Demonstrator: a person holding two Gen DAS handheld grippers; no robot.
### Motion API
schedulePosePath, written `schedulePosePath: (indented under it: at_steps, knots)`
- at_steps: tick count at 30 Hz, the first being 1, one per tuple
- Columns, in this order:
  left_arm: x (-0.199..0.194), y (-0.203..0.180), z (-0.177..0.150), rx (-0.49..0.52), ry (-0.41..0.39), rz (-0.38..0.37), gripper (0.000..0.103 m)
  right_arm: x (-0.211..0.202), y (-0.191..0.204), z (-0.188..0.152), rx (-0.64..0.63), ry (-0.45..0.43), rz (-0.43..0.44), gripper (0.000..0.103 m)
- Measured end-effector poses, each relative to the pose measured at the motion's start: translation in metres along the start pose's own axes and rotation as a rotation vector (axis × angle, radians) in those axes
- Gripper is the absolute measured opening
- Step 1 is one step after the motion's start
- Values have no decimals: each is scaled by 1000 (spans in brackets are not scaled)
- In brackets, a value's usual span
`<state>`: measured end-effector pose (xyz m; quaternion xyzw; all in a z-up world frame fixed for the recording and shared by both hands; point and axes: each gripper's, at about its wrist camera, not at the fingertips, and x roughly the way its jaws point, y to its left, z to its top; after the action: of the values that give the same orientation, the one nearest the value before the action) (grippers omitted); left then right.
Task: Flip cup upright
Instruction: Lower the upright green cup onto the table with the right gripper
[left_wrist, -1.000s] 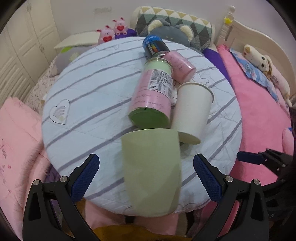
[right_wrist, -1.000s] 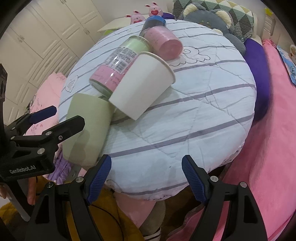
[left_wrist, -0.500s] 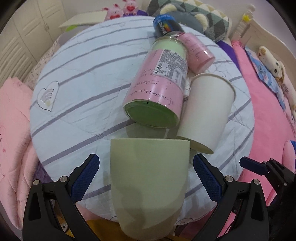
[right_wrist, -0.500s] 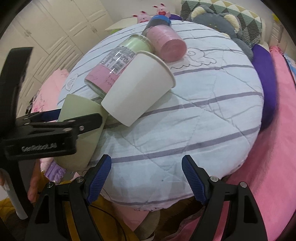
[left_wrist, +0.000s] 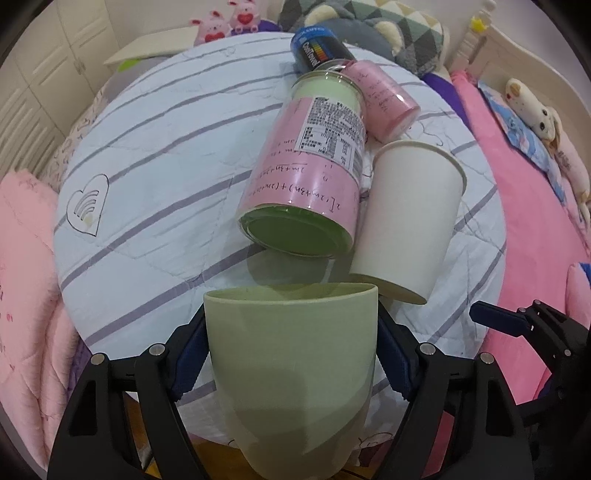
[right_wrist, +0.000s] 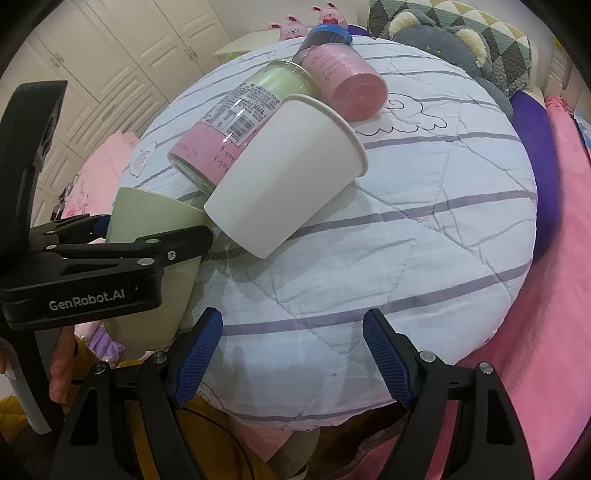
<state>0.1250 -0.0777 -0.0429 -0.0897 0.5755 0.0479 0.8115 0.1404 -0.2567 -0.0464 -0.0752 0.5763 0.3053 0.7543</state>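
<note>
Surface: a round cushion (left_wrist: 155, 192) in a blue-white striped quilt carries everything here; it sits on a bed with pink bedding (left_wrist: 546, 236) around it, not a bench.
Clutter: a large pink-labelled jar (left_wrist: 314, 173) lies on its side mid-cushion, green lid facing the left camera; a white paper cup (left_wrist: 410, 221) lies tipped against it, a smaller pink canister (left_wrist: 384, 99) and a dark can (left_wrist: 317, 50) behind.
Task's thing: the green cup (left_wrist: 291, 369) lies at the near edge of the cushion, long axis running straight away from the left tool, open mouth toward the jar, rounded base toward the camera.
Key relation: the cup sits squarely between the left fingers, so the left is clearly the nearer hand; righting it looks like a matter of lifting and tipping the mouth upward.
Left tool (left_wrist: 291, 354): blue pads pressed to both sides of the cup wall, clamped on it, held roughly level; the right view shows it gripping near the cup's middle.
Right tool (right_wrist: 293, 350): fingers spread wide, nothing between them, hovering over bare quilt, well apart from the cup.
Risk: the paper cup's base is very close to the green rim and may get nudged.
</note>
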Motion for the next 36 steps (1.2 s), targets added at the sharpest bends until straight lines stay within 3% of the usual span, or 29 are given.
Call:
schedulePosePath:
  at_steps: [11, 24, 30, 36]
  knots:
    - [-32, 5, 8, 9, -116, 12, 81, -6, 8, -1, -14, -7, -18, 80]
    - [-44, -1, 9, 28, -168, 32, 81, -7, 14, 1, -14, -18, -38, 80]
    - [-45, 0, 4, 36, -191, 31, 93, -6, 13, -2, -14, -20, -46, 80]
    - [-47, -2, 2, 48, -204, 62, 93, -9, 12, -3, -6, -23, -54, 80]
